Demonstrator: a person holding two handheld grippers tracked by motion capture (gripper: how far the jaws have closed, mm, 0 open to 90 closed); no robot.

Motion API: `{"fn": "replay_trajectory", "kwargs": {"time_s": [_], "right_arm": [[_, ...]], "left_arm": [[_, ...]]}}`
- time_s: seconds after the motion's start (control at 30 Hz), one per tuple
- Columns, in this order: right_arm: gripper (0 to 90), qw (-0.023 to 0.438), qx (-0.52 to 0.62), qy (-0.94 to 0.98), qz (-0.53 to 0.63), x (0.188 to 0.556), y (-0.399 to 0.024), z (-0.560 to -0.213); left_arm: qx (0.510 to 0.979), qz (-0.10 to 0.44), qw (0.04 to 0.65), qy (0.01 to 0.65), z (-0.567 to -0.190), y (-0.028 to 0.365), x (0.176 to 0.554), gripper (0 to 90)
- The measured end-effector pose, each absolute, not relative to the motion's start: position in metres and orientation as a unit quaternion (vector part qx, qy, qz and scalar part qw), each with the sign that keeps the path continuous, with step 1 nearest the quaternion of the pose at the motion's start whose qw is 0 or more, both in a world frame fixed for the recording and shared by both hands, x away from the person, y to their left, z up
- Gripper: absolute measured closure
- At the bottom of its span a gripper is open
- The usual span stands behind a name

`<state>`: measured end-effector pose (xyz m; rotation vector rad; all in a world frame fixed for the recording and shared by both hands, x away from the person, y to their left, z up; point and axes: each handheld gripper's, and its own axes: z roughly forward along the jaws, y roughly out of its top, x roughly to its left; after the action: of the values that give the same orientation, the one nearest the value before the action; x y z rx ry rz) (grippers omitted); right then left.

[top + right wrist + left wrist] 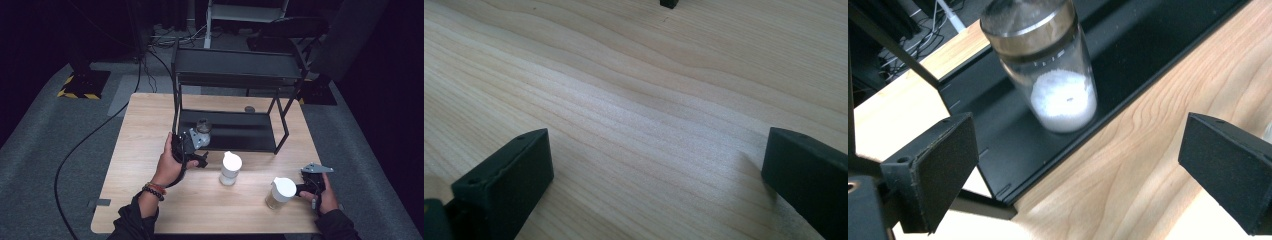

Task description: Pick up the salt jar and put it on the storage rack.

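A glass shaker [203,129] with a metal lid and white grains inside stands on the lower shelf of the black rack [250,141], near its front left corner. In the left gripper view the same shaker [1050,70] stands just beyond my jaws. My left gripper [196,150] is open right in front of it, with nothing between its wide-apart jaws [1083,180]. My right gripper [306,189] is open over bare wood [659,165] at the table's right front. A white-lidded jar [280,193] stands just left of it, and another white-lidded jar [230,168] stands mid-table.
The black two-tier rack's upper shelf [237,65] overhangs the back of the wooden table [150,200]. A small dark round object [249,109] lies behind the rack. A rack foot [669,3] shows ahead in the right gripper view. Cables and a chair are on the floor beyond.
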<state>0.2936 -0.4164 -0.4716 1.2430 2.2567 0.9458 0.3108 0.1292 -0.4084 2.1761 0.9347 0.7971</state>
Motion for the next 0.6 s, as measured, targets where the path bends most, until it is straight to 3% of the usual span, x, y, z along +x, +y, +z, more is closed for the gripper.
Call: {"fn": "replay_trajectory", "kwargs": {"time_s": [0.6], "right_arm": [[0.0,0.197,0.444,0.806,0.338,0.294,-0.417,-0.472]], "left_arm": [[0.827,0.316,0.307,0.350,-0.426,0.141,0.282,2.7]]}}
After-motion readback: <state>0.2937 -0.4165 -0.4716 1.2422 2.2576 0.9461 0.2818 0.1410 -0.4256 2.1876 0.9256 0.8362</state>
